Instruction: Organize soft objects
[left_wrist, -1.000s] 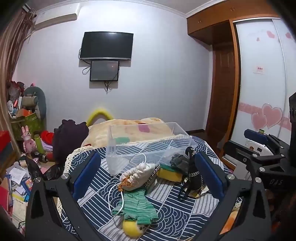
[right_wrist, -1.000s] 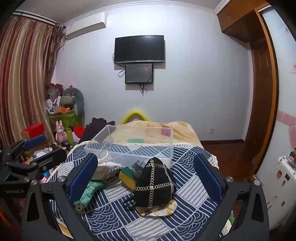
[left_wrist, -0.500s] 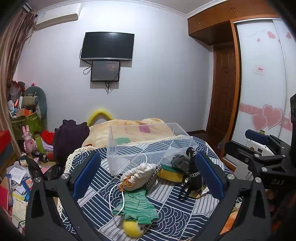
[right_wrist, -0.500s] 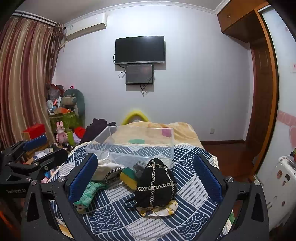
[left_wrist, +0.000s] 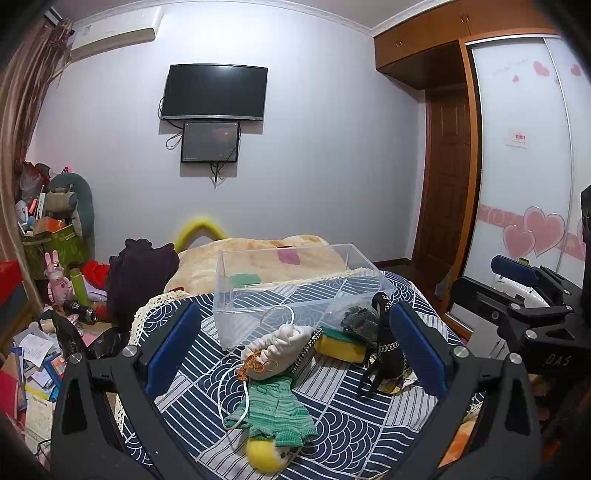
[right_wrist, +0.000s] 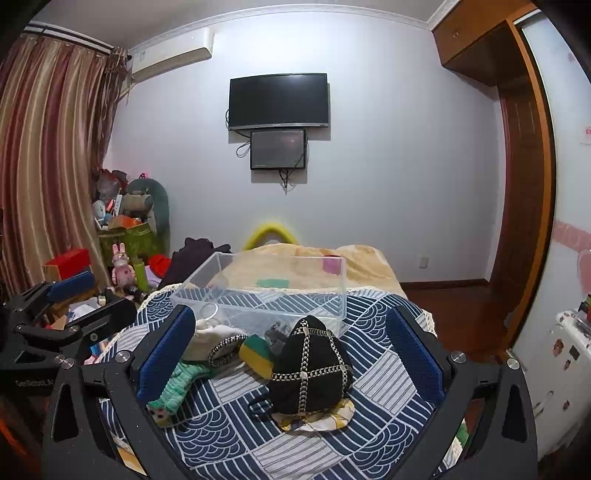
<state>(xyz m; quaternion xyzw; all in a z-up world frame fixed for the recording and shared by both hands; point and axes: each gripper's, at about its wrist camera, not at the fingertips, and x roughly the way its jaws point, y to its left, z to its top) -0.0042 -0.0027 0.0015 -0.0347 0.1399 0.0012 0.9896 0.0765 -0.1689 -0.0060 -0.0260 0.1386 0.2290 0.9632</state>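
**Both grippers hovering open over the soft objects**

The left gripper (left_wrist: 293, 354) and right gripper (right_wrist: 290, 356) are hanging with jaws spread wide, gripping nothing. On the blue wave-patterned quilted bed (right_wrist: 373, 380), the black studded fabric pouch (right_wrist: 310, 369), green knitted sock (left_wrist: 277, 410), white drawstring bag (left_wrist: 277, 341) and yellow-green sponge (right_wrist: 256, 354) are lying before the clear plastic bin (right_wrist: 266, 295), seemingly empty, toward the far edge.

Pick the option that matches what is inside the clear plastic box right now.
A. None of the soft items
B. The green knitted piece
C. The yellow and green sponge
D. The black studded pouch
A: the clear plastic box holds none of them; the black studded pouch, the yellow and green sponge and the green knitted piece all lie on the patterned cloth in front of it.
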